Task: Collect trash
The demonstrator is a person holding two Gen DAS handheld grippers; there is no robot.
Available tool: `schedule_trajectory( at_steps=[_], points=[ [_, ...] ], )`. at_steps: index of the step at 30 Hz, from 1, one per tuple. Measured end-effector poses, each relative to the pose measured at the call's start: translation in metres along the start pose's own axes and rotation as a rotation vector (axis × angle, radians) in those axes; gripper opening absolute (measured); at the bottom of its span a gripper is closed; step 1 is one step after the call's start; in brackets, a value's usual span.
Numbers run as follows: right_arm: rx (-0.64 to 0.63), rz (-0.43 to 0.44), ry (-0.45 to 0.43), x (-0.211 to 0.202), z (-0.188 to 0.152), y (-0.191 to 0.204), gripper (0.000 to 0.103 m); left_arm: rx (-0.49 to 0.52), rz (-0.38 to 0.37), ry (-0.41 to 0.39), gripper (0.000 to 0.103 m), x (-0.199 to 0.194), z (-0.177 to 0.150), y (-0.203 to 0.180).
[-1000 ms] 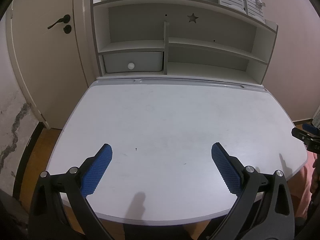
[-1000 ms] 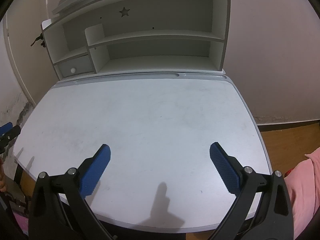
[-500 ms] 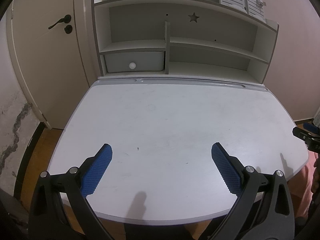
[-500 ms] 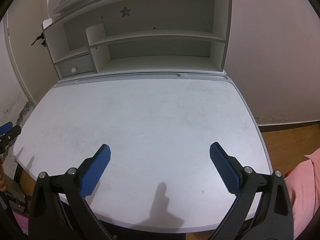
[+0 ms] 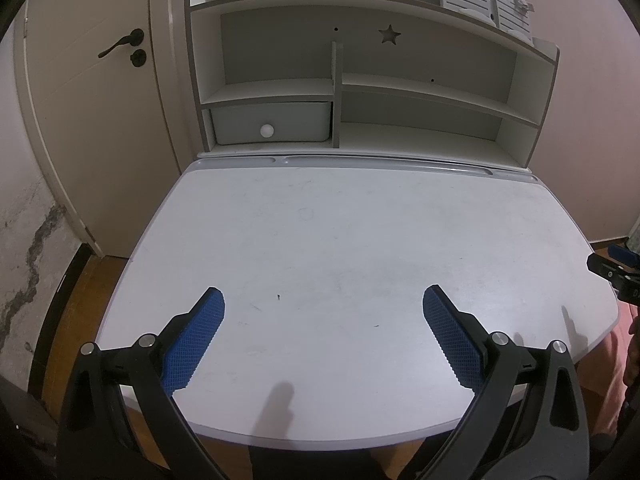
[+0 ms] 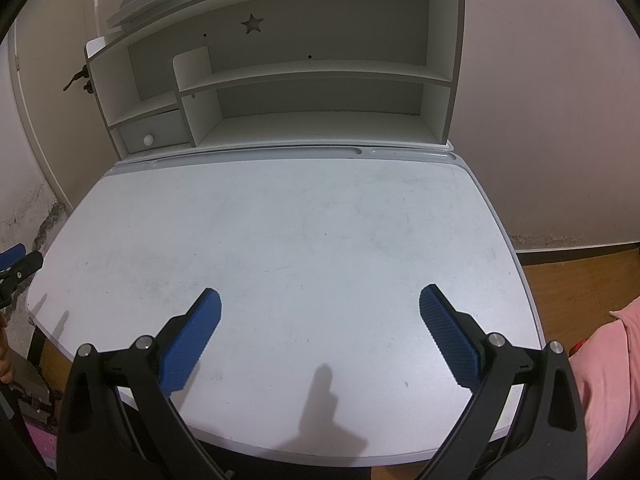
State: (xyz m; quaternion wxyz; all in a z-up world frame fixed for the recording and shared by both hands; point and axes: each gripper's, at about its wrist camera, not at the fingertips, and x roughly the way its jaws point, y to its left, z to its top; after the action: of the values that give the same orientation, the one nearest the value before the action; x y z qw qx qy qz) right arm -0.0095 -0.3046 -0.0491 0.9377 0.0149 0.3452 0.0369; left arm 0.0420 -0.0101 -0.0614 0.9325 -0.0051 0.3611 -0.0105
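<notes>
No trash shows anywhere in either view, so where it lies cannot be told. The white desk (image 5: pixel 360 240) is bare, and so are the shelves (image 5: pixel 420 92) at its far edge. The left gripper (image 5: pixel 323 304) and right gripper (image 6: pixel 320 304) hover over the near edge, jaws spread wide and holding nothing, probably so both cameras can scan the surface.

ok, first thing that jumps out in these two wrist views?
The blue-padded left gripper and right gripper, both wide open and holding nothing, above the front of a bare white desktop. Behind it stands a white shelf hutch with a star cutout; no trash shows.
</notes>
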Motion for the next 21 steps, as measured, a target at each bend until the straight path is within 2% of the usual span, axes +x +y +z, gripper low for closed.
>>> schedule_trajectory(
  at_steps=[15,21],
  points=[
    [0.002,0.0,-0.002,-0.0003,0.0002,-0.0006,0.096,-0.011,0.0,0.001,0.097,-0.0026,-0.002,0.0002],
    [0.002,0.001,-0.002,-0.0003,-0.0001,-0.0013,0.096,0.022,0.014,-0.022,0.097,-0.0063,-0.0032,-0.0073]
  ],
)
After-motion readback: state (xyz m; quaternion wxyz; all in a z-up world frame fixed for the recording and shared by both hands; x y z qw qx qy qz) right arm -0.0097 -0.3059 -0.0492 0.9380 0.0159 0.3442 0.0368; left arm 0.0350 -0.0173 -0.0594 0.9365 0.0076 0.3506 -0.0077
